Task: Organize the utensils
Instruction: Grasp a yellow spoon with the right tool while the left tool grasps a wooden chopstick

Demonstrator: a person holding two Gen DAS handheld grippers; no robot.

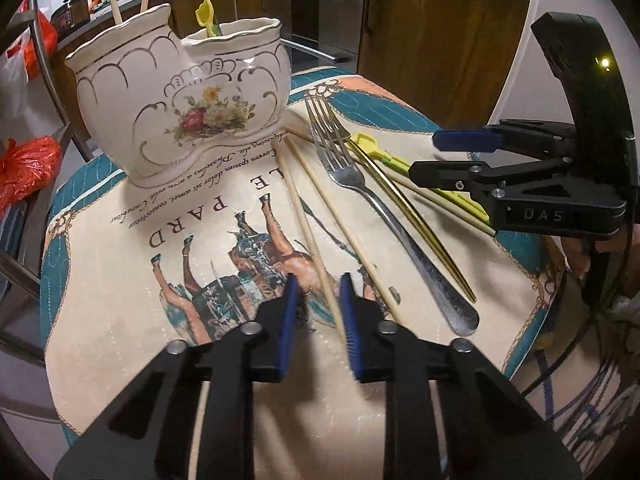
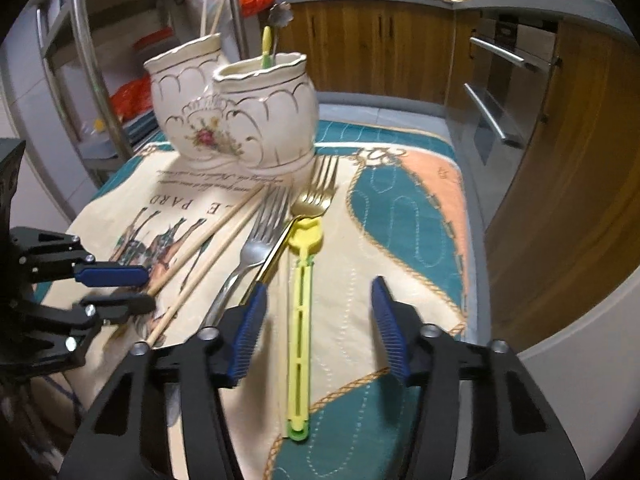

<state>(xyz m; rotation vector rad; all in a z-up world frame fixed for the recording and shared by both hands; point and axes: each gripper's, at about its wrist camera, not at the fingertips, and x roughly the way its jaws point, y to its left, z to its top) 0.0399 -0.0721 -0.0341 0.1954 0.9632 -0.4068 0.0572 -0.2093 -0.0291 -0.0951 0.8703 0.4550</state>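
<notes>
Wooden chopstick [image 1: 320,264] lay on the tabletop's printed cloth [image 1: 120,280], running between the left gripper's [image 1: 320,286] narrowly spread fingers, pads not visibly pressing it. Only the right wrist view showed the yellow plastic fork [image 2: 301,320] lying between the right gripper's [image 2: 320,292] wider-spread fingers, untouched.

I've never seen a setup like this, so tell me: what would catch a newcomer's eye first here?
Probably the white double ceramic holder with painted flowers, standing at the far side of the horse-print cloth. Beside it lie a silver fork, a gold fork, a yellow plastic utensil and wooden chopsticks. The left gripper straddles one chopstick; the right gripper straddles the yellow utensil.
</notes>
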